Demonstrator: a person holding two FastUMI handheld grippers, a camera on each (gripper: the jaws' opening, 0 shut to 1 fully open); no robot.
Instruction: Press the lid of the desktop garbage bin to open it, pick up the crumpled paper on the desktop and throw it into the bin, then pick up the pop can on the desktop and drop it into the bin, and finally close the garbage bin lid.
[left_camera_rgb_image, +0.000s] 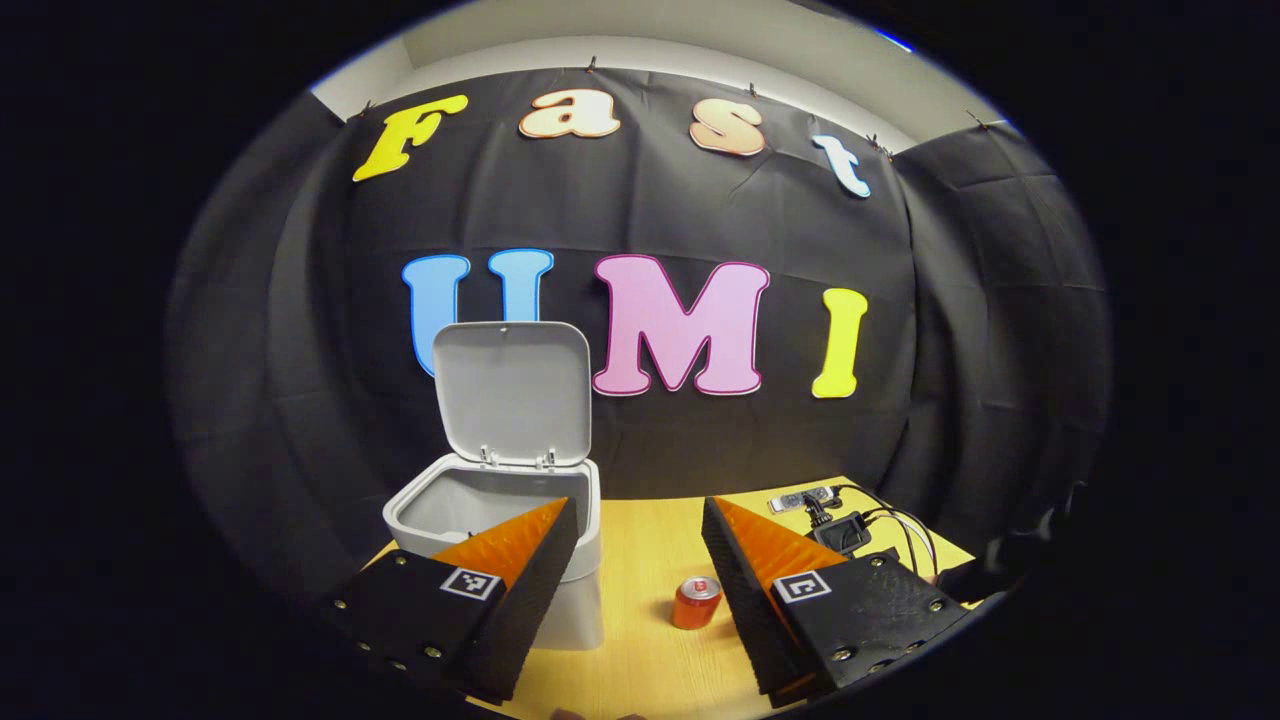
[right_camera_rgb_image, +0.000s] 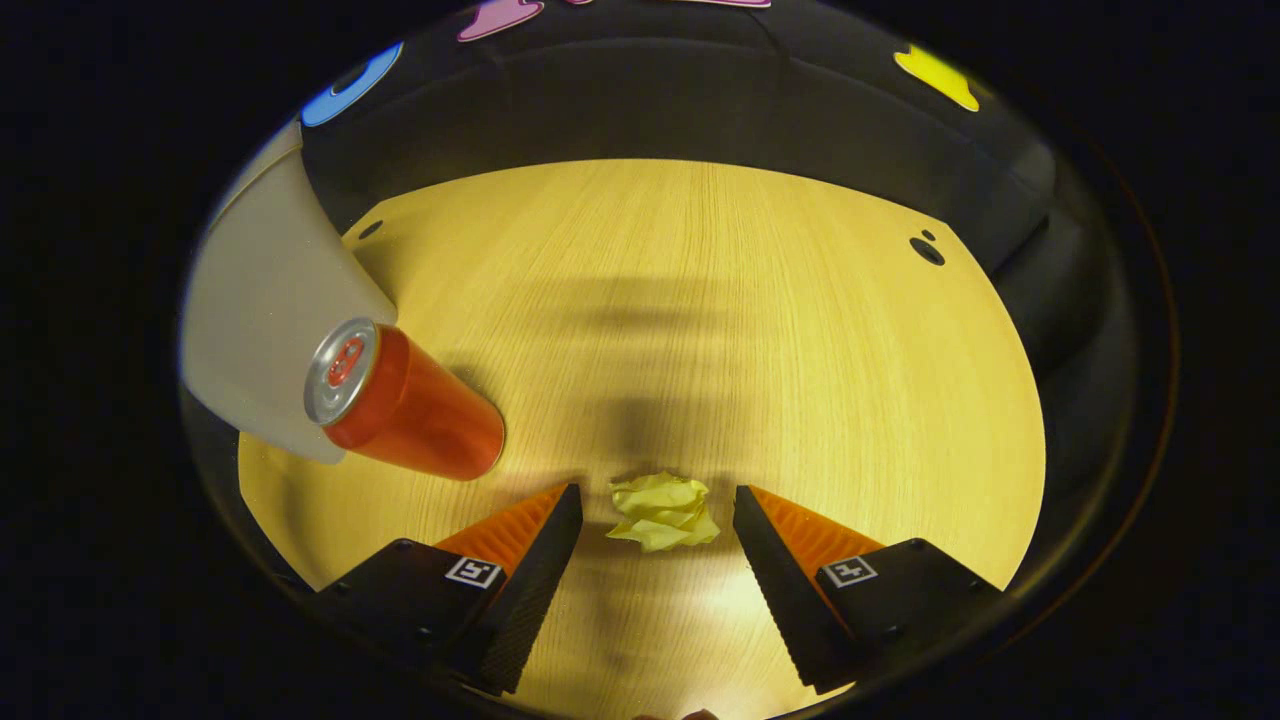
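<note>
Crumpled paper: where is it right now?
In the right gripper view the paper lies on the table between the open right gripper's fingers, right of the can.

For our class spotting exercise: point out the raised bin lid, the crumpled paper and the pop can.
bin lid (left_camera_rgb_image: 512, 385), left gripper view, middle of its inner face.
crumpled paper (right_camera_rgb_image: 664, 512), right gripper view, centre of the wad.
pop can (right_camera_rgb_image: 420, 412), right gripper view, its side wall.
</note>
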